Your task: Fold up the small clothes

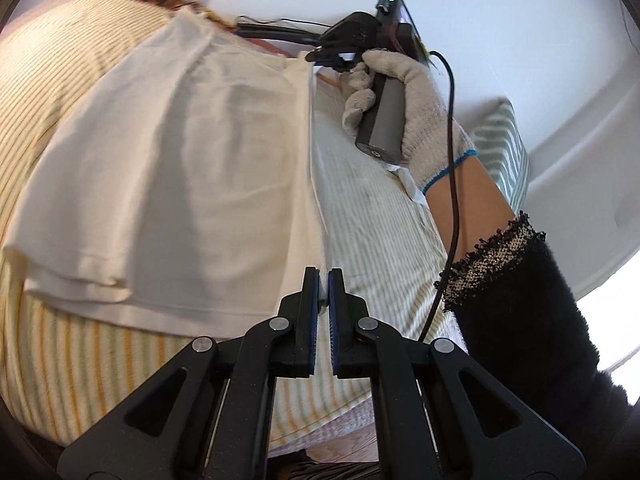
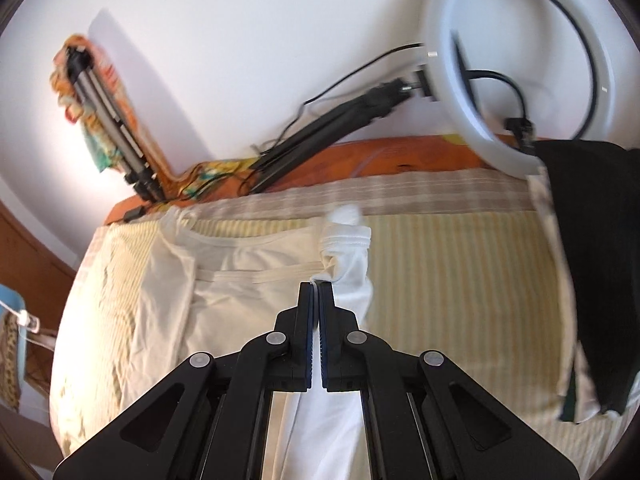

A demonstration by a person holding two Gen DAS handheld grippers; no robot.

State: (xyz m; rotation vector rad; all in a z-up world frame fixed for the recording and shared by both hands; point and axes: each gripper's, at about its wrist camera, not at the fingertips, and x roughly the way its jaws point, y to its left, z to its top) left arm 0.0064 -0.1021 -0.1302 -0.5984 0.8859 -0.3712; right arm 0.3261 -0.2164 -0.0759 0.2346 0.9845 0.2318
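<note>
A cream-white small garment (image 1: pixel 168 168) lies spread on the striped bed cover (image 1: pixel 380 216), partly folded over itself. My left gripper (image 1: pixel 324 276) is shut on the garment's near edge. In the left wrist view the gloved right hand holds the right gripper (image 1: pixel 320 56) at the garment's far edge. In the right wrist view my right gripper (image 2: pixel 316 290) is shut on the garment's (image 2: pixel 240 280) edge near its white sleeve (image 2: pixel 348 264), and white fabric hangs below the jaws.
A white ring light (image 2: pixel 516 60) on a black stand leans over the bed's far side. A black cloth (image 2: pixel 592 264) lies at the right of the bed. A folded tripod (image 2: pixel 112 120) leans on the wall. A striped pillow (image 1: pixel 504 148) sits beside the right arm.
</note>
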